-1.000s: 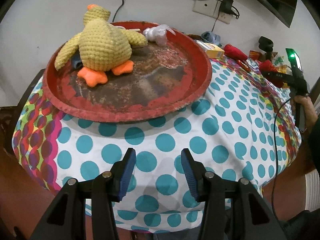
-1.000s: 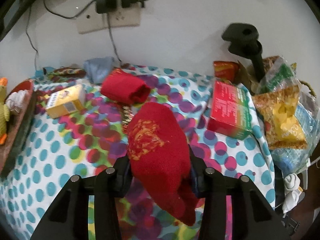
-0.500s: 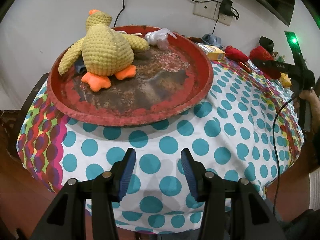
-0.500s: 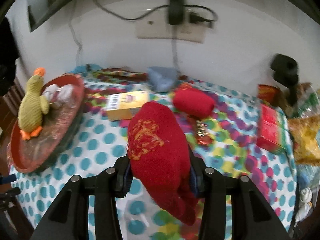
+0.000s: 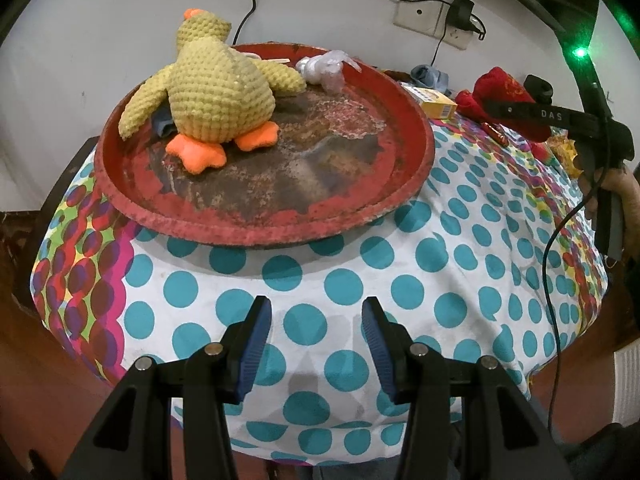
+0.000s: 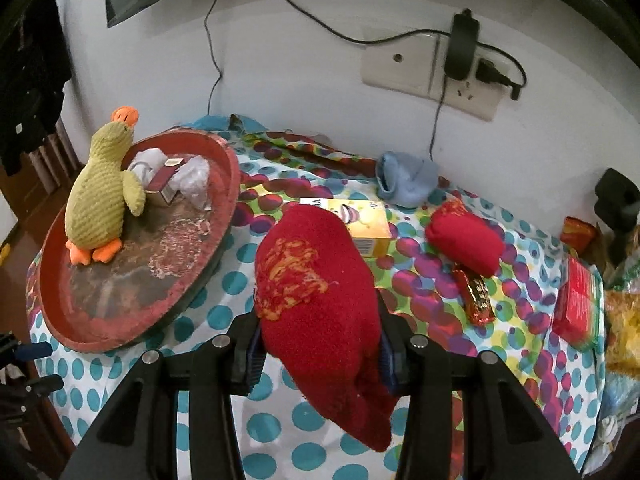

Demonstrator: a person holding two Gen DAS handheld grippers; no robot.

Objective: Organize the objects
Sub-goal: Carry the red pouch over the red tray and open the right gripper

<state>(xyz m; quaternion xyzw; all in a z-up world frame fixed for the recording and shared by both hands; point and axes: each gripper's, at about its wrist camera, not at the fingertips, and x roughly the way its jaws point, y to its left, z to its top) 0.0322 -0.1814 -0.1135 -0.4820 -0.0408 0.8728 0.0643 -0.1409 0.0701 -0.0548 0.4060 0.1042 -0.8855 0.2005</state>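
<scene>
Red sock (image 6: 320, 304) clamped in right tongs (image 6: 318, 354), now nearer tray (image 6: 224, 248) (left tongs (image 5: 316, 344) parted, empty).

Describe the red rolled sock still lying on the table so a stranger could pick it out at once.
Start at the dotted tablecloth, on the side away from the red tray. There, between the yellow box and the red carton, lies the rolled sock. Unlike the red sock in the right gripper, it lies free on the cloth.

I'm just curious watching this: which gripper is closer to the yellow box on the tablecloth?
Right. The right gripper, clamping a red sock, hangs just before the yellow box; the left gripper waits beyond the red tray.
</scene>
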